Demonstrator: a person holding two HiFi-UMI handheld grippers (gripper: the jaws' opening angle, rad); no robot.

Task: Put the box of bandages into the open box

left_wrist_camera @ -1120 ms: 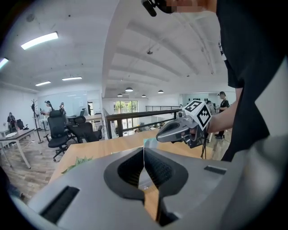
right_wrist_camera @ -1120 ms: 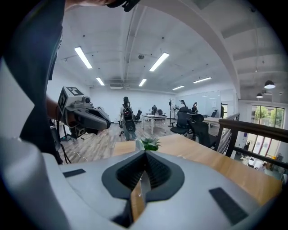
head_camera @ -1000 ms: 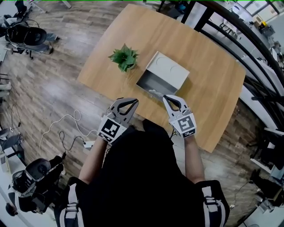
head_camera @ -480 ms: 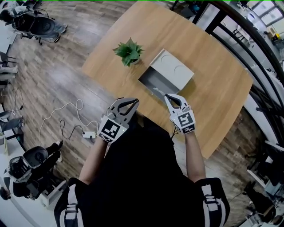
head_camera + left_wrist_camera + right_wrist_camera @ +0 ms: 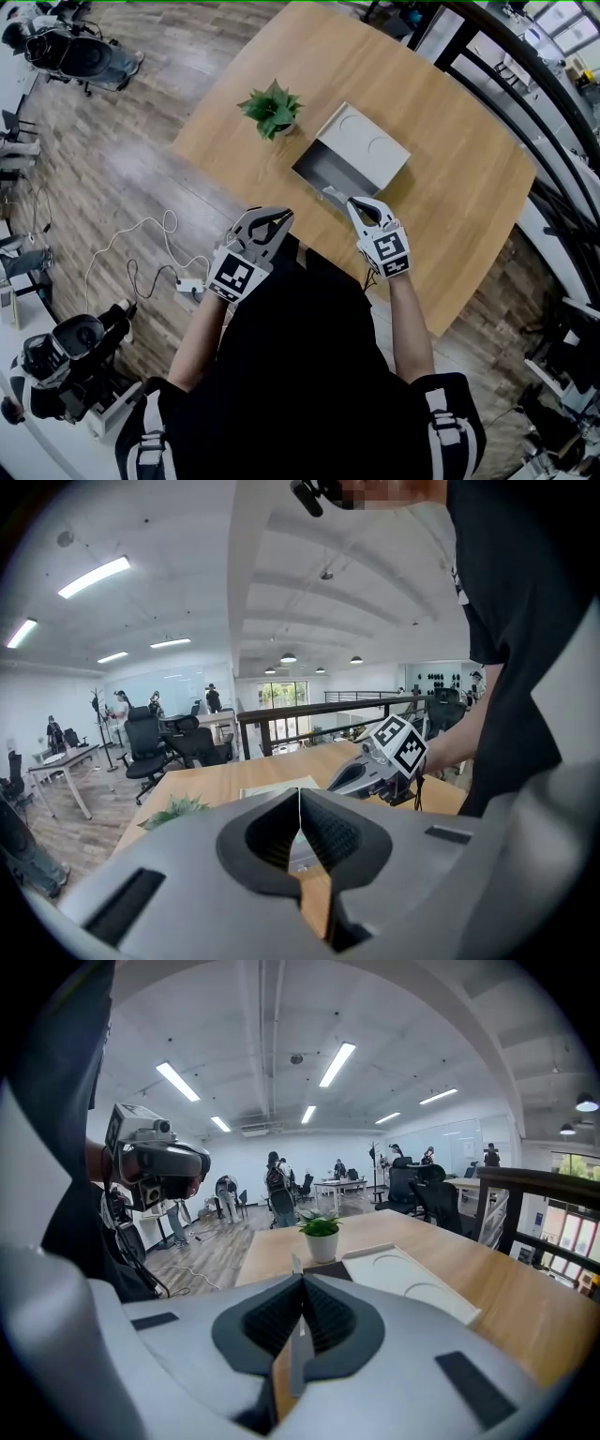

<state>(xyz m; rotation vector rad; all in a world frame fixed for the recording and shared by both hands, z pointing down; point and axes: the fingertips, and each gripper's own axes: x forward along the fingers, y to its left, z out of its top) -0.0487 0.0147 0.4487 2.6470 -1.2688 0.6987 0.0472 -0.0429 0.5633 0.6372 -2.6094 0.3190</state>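
Tools first. The right gripper [image 5: 353, 203] is clenched tight, ribbed pads meeting at the tips, with nothing box-like between them. Against the earlier head views it has sunk a little and now sits low by the table's near edge, tips aimed at the near lip of the open box. Its jaws were shut then and are shut now.

The left gripper [image 5: 281, 219] is also clenched on nothing, tips meeting in a thin line. It is held short of the table's near-left edge and has made no real shift.

Just beyond the right tips a small pale thing [image 5: 330, 194] lies at the near lip of the open box [image 5: 367, 145]. It is too small to tell whether it is the box of bandages or a flap. No other candidate shows on the table [image 5: 450, 187] or in either gripper view.

The open box has its dark mouth toward the near left and a pale panel with two round marks on the far side. A potted plant [image 5: 272, 108] stands just left of it, apart.

Reading: no carry is under way, since both tools are empty. The right gripper's drop looks like either a closing-in to nudge the pale thing inward with shut tips or a settling after delivery; I cannot decide which. If that thing is the bandages, the task is nearly done and needs a push deeper at most.
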